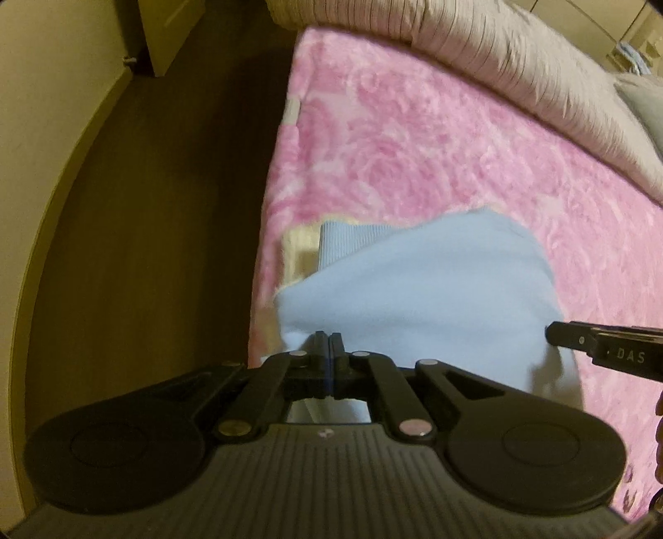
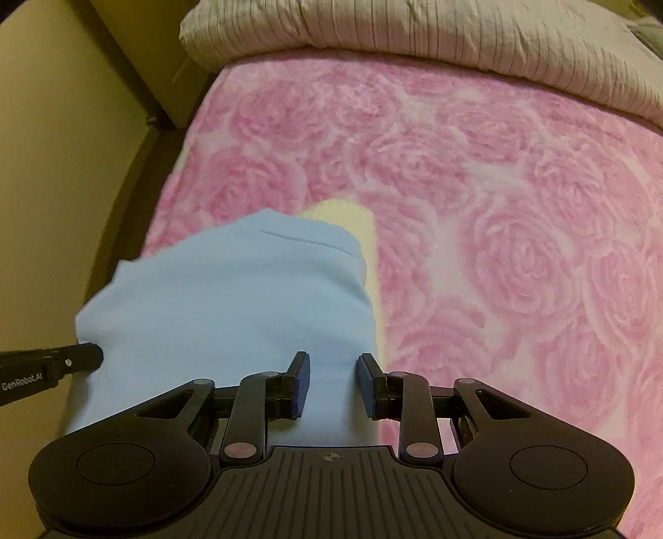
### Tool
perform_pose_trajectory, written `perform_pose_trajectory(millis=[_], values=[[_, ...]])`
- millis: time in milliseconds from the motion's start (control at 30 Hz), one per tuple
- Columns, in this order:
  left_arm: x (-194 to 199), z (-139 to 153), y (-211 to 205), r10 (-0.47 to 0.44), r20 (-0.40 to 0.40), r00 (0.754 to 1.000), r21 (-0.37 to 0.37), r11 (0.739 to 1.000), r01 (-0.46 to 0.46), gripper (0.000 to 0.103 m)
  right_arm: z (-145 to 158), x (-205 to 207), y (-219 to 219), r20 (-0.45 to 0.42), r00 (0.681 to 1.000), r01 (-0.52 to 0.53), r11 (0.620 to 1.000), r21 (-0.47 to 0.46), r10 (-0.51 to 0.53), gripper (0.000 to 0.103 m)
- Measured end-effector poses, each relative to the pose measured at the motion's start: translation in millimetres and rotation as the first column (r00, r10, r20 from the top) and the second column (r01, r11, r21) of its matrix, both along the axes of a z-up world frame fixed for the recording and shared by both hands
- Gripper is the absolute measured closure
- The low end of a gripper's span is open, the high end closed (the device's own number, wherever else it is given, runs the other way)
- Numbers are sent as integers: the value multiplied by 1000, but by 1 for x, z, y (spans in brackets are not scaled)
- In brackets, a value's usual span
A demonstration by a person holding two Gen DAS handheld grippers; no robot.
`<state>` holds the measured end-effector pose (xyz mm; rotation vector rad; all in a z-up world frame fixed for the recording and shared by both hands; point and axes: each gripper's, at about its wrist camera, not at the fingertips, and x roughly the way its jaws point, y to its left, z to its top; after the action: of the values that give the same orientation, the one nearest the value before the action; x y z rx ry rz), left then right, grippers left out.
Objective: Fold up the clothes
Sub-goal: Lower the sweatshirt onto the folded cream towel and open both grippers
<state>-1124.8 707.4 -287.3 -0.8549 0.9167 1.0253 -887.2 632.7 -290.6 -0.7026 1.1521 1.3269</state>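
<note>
A light blue garment (image 1: 414, 282) (image 2: 228, 298) lies near the left edge of a bed covered by a pink rose-pattern blanket (image 1: 414, 145) (image 2: 518, 199). Its ribbed hem (image 1: 352, 240) shows at the far left. My left gripper (image 1: 329, 342) is shut, pinching the garment's near left corner; in the right wrist view the left gripper (image 2: 93, 354) meets that same corner. My right gripper (image 2: 333, 365) stands with its jaws apart over the garment's near right edge. Blue fabric fills the gap, but the pads do not visibly press on it. The right gripper (image 1: 555, 331) also shows in the left wrist view.
A grey striped duvet (image 1: 518, 62) (image 2: 414, 29) is bunched along the far side of the bed. Dark wooden floor (image 1: 145, 248) and a cream wall lie left of the bed edge. A pale yellow patch (image 2: 352, 219) shows beside the garment.
</note>
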Motion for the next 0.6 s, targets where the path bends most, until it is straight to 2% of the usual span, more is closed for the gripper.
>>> perform_pose_trajectory(millis=[100, 233, 333, 433, 467, 500, 567, 600], values=[[-7, 22, -25, 2, 38, 999, 19, 1000, -2, 101, 16, 1, -14, -36, 997, -68, 997, 28, 69, 74], [-18, 24, -70, 24, 65, 998, -28, 999, -22, 100, 29, -13, -52, -8, 976, -219, 976, 14, 219, 74], [-20, 13, -86, 69, 50, 996, -69, 995, -66, 99, 22, -26, -77, -14, 962, -274, 961, -30, 274, 74], [-18, 4, -93, 119, 30, 992, -97, 989, -116, 99, 1, -36, -86, -19, 956, -294, 951, -101, 293, 74], [-15, 10, -93, 119, 19, 993, -81, 990, -117, 99, -1, -38, -87, -7, 956, -292, 950, -107, 293, 74], [-11, 18, -94, 116, 8, 993, -62, 991, -116, 97, 3, -39, -88, -6, 957, -289, 952, -102, 290, 74], [-4, 32, -96, 116, -27, 993, -29, 993, -117, 80, 13, -39, -91, -29, 957, -291, 952, -91, 289, 74], [-2, 38, -98, 118, -43, 992, -19, 993, -119, 78, 17, -37, -94, -39, 958, -288, 953, -93, 286, 74]])
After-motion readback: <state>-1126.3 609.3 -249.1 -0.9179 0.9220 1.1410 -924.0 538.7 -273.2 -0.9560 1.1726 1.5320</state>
